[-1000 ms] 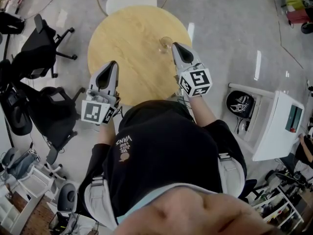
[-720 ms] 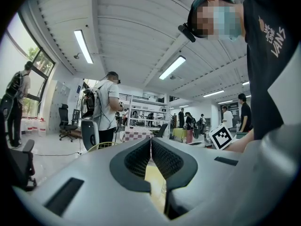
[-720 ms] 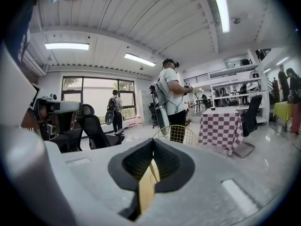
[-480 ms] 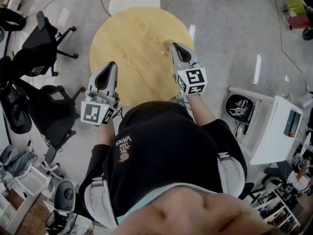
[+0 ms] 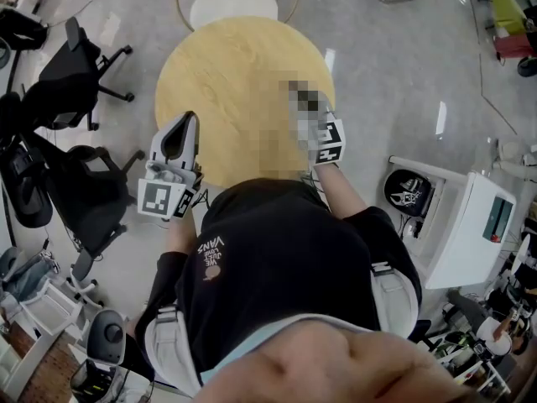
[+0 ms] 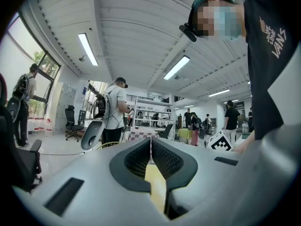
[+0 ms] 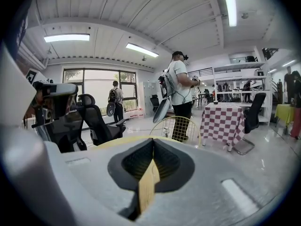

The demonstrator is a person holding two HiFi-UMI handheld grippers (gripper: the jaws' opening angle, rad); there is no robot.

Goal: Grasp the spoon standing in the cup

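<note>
**Inspector:** State of the tools?

**Surveyor:** The left tool had its jaws together with the tips meeting and nothing between them. Only a sliver of yellow tabletop showed beneath. The right tool was likewise closed on nothing.

**Inspector:** Their positions?

**Surveyor:** In the head view, the left tool sat at the near left edge of the round wooden tabletop. The right tool was at the near right, reaching farther in. The two were well apart.

**Inspector:** The spoon and the cup?

**Surveyor:** They could not be made out. The head view was blurred just ahead of the right tool, and neither tool's own view showed them.

**Inspector:** Surroundings?

**Surveyor:** A white-backed chair stood at the far side of the tabletop. A black office chair stood on the floor to the left. In the right gripper view, a person in a white shirt stood beyond the tabletop, beside a table with a checked cloth.
</note>
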